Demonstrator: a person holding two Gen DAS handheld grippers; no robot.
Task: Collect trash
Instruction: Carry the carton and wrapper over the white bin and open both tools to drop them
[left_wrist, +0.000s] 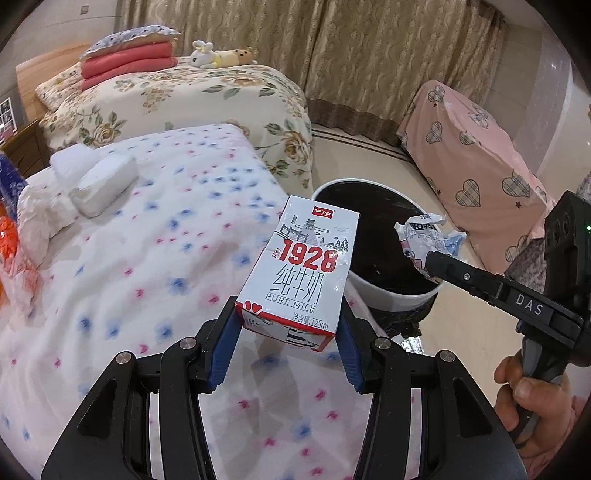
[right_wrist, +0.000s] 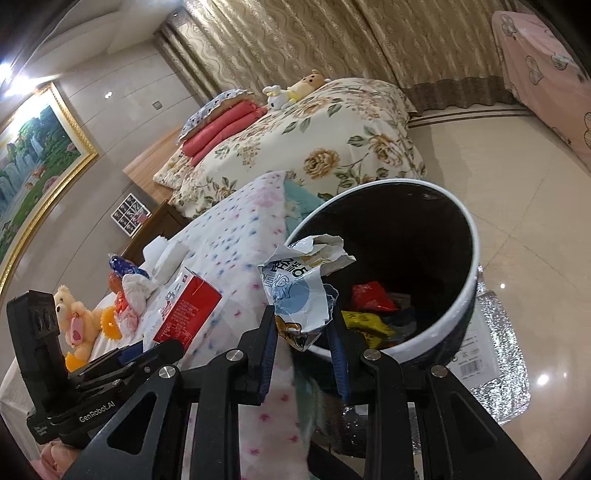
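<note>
My left gripper (left_wrist: 290, 321) is shut on a white and red "1928 Pure Milk" carton (left_wrist: 303, 266) and holds it above the flower-print bed, beside the bin. The carton also shows in the right wrist view (right_wrist: 186, 308). My right gripper (right_wrist: 304, 325) is shut on a crumpled white and blue wrapper (right_wrist: 304, 291), held over the near rim of the round black bin with a white rim (right_wrist: 469, 291). The bin holds red and yellow wrappers (right_wrist: 369, 306). In the left wrist view the right gripper (left_wrist: 434, 262) holds the wrapper (left_wrist: 424, 240) over the bin (left_wrist: 391, 295).
A white foam block (left_wrist: 101, 184), crumpled white bag (left_wrist: 37, 210) and orange and blue packets (left_wrist: 9, 206) lie on the bed at left. A teddy bear (right_wrist: 75, 317) sits near them. A floral bed (left_wrist: 207, 99), a pink covered bench (left_wrist: 476, 147) and tiled floor surround the bin.
</note>
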